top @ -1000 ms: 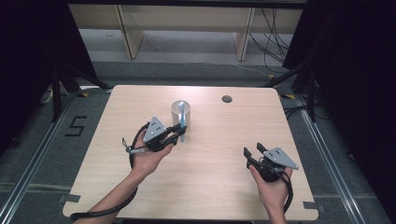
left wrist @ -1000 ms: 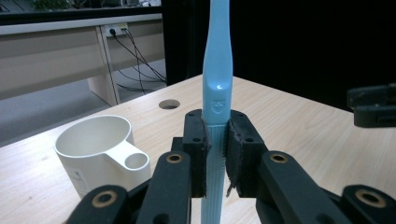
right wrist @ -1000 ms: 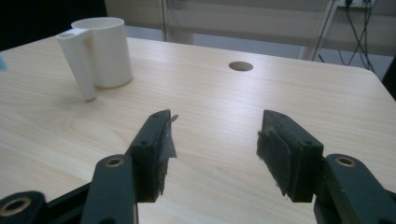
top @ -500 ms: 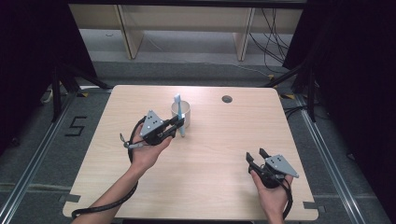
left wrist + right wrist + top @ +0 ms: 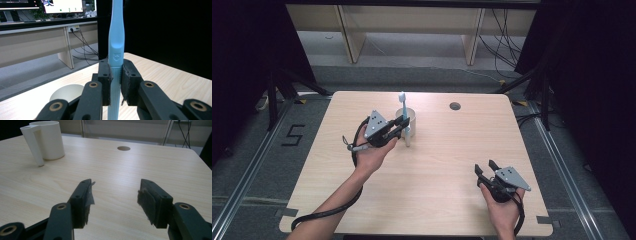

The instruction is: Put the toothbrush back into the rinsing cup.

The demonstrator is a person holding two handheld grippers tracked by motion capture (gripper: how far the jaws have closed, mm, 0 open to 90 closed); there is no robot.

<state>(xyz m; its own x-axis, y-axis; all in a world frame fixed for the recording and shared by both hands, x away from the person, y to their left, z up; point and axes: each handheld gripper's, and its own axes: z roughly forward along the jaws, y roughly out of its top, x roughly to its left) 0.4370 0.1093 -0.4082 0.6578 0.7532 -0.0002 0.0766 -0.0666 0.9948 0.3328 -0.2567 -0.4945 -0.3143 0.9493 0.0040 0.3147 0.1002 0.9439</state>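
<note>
Left tongs (image 5: 398,131): jaws clamped on the ribbed handle of a pale blue toothbrush (image 5: 116,47), held upright, brush head uppermost, over the counter (image 5: 437,165); just behind it stands a white cup (image 5: 408,121) with a side handle, its open mouth visible in the left gripper view. Right tongs (image 5: 485,169): jaws spread apart, holding nothing, low over the counter's near right part, well apart from cup and toothbrush; a round cable hole (image 5: 455,106) lies near the far edge.

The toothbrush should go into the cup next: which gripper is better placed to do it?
Left. The left gripper is shut on the toothbrush, upright beside the cup. The right gripper is open, holds nothing and sits far from the cup.
</note>
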